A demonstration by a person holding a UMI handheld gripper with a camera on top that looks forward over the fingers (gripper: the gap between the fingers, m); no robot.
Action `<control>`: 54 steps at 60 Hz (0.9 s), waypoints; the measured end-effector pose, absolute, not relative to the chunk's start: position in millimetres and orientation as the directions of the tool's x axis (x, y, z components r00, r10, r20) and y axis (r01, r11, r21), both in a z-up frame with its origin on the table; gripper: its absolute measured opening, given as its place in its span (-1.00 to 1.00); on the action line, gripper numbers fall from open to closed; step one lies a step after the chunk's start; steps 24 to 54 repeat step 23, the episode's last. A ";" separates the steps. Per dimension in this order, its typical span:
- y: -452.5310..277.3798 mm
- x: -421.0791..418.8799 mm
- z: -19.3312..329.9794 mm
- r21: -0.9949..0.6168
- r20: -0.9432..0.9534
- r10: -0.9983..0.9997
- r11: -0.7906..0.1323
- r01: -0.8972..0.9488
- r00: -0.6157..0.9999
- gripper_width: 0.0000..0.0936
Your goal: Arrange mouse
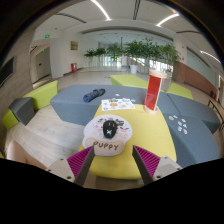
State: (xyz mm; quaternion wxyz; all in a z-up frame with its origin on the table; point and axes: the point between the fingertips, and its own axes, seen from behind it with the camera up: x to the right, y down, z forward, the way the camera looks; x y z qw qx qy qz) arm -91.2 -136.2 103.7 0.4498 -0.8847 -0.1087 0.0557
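claw [110, 158]: level, aimed forward | fingers: spread apart, one at either side of the lower view | pads [78, 160]: magenta, facing inward across a wide gap | grip: nothing pressed between both fingers

Between my fingers [72, 162] sits the mouse [106, 132], at twelve o'clock from the gripper [111, 166], resting on the table [150, 130] with a gap on each side (so I'm around it, not pressing). Beyond it at one o'clock a carton [153, 90] stands upright on the same table. At twelve o'clock, behind the mouse, lies a flat sheet [117, 102]. Further out at eleven o'clock, a dark object [93, 96] lies on the neighbouring surface. At nine o'clock, a chair [24, 108] stands beside the table. Far back at twelve, a row of plants [125, 50].
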 end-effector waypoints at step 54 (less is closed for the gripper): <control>-139.9 -34.1 90.8 -0.824 -0.085 0.195 -0.566 0.041 0.977 0.79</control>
